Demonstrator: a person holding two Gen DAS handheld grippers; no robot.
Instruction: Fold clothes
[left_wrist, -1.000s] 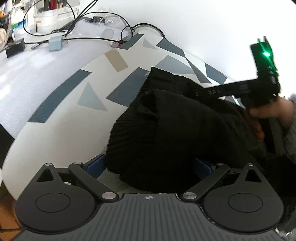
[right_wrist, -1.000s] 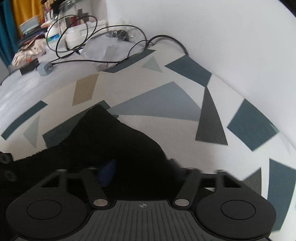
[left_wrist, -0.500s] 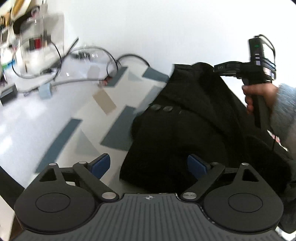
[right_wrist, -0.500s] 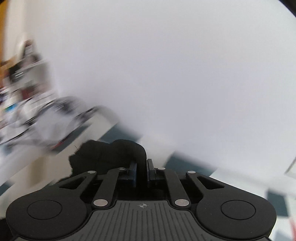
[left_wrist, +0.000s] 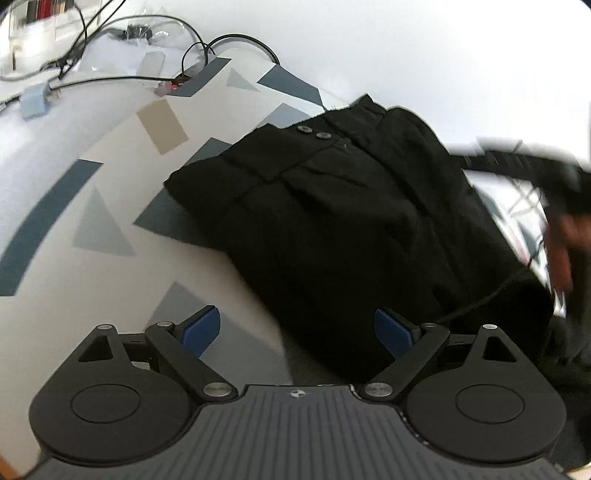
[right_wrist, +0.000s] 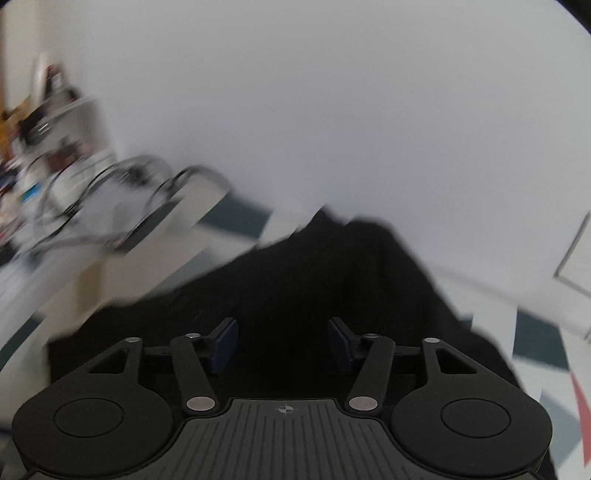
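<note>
A black garment (left_wrist: 351, 221) is spread in a loose fold over a patterned cloth (left_wrist: 110, 192), with two buttons (left_wrist: 313, 132) showing near its far edge at about twelve o'clock in the left wrist view. From the left gripper (left_wrist: 297, 332) the garment fills the field from twelve to four o'clock; its near edge lies between the blue pads, but it is not pressed by them, and the jaws are spread wide. The right gripper (right_wrist: 282, 345) is seen directly above the dark fabric; its jaws are opening, and nothing appears to be pinched between the pads, though the cloth below is blurred.

Several failures can be foreseen. Since the fabric is let go while the right hand (left_wrist: 561, 251) is in motion, the turned-over layer may slide or spring back, and the crease would be lost. The knit looks thick and limp, so a corner may be dragged along if it catches on a pad. At ten to eleven o'clock, cables (left_wrist: 221, 40) trail over the cloth's far edge; they could be snagged by a wide sweep. A grab at several layers together by the left gripper would bunch the pile instead of flattening it.
</note>
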